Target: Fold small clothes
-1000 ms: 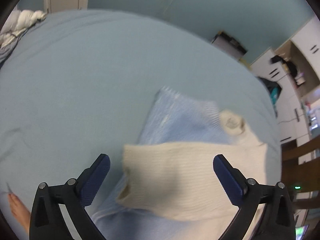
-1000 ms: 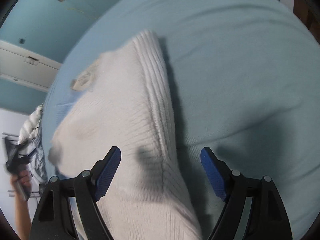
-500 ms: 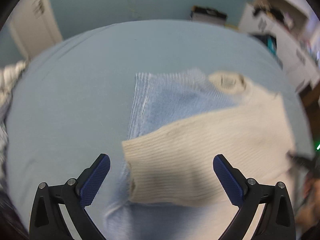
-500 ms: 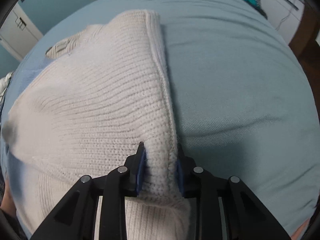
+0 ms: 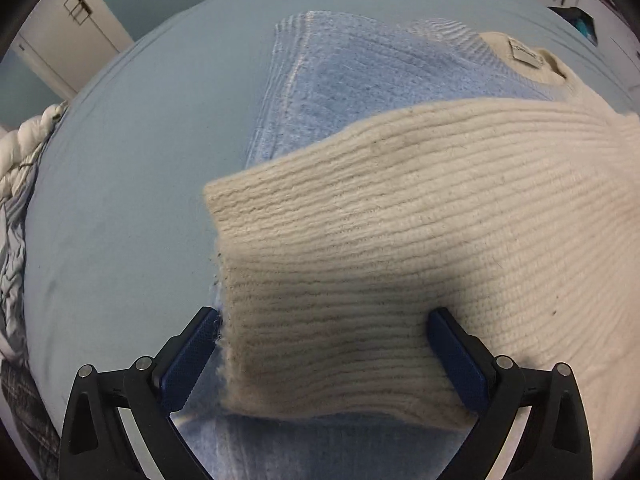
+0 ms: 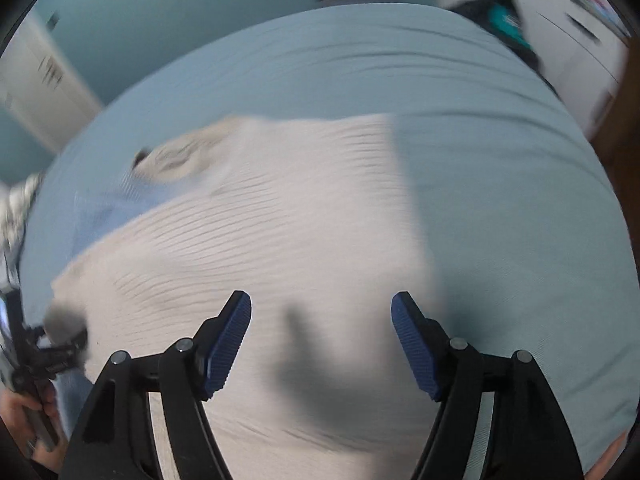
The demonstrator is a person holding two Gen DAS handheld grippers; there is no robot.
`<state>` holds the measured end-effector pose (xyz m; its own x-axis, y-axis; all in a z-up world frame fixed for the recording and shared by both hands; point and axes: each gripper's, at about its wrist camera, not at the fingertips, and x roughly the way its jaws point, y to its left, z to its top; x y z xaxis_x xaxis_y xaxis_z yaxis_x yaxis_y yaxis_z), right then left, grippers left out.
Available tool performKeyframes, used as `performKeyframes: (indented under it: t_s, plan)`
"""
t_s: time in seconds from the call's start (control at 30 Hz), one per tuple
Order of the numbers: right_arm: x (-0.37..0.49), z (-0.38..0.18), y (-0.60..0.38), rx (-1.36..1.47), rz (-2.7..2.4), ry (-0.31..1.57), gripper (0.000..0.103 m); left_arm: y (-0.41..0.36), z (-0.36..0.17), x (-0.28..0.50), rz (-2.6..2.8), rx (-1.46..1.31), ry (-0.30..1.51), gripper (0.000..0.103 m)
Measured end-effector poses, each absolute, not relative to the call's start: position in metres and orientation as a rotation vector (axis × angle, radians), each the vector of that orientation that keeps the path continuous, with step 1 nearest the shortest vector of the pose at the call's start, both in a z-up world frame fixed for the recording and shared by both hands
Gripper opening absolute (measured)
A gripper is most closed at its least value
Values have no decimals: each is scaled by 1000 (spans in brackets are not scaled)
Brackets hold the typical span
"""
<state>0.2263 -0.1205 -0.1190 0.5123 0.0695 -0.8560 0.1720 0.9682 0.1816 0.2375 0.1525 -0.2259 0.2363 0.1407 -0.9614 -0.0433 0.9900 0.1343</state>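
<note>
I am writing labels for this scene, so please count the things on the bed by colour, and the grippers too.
Cream sweater: 1
Light blue sweater: 1
Grippers, left and right: 2
Total: 4

Home bedroom, bed with blue sheet (image 5: 120, 208); white cupboards (image 5: 76, 36)

we hold both tools pointing steeply down: left gripper (image 5: 320, 354) fingers spread wide, right gripper (image 6: 322, 346) fingers just reopened (nothing pinched), left hand (image 6: 28, 412) gripping its handle.
</note>
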Motion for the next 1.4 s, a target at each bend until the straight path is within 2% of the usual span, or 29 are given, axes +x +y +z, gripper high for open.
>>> performKeyframes:
  t_s: [0.13,0.17,0.23,0.33,0.43,0.63,0.73,1.0,1.17,1.4]
  plan:
    - [262,-145,-72,163,-37,1117,70,150,-203,236,204,146,1329,103]
    - [269,-156,-64,99,-80,1148,77,148,-195,232,211,164,1318,103]
    - [271,-163,-54,16,-107,1140,80,145,-181,225,179,183,1313,103]
    - [275,-154,-67,106,-79,1235,80,140,-154,205,134,220,1305,103]
    - [240,-122,-95,324,5,1219,81,140,-125,182,105,229,1276,103]
    - [134,-73,-131,294,-9,1263,81,148,-91,110,38,167,1262,103]
    - [96,-79,-146,363,-3,1314,81,150,-108,73,-13,160,1326,103]
    - [-2,-174,-154,598,-14,1614,81,152,-168,-16,-126,196,1515,103]
    - [-5,-217,-134,521,55,1715,81,144,-200,-37,-185,161,1623,103]
    - [-11,-239,-121,434,78,1815,81,148,-253,-56,-140,72,1808,103]
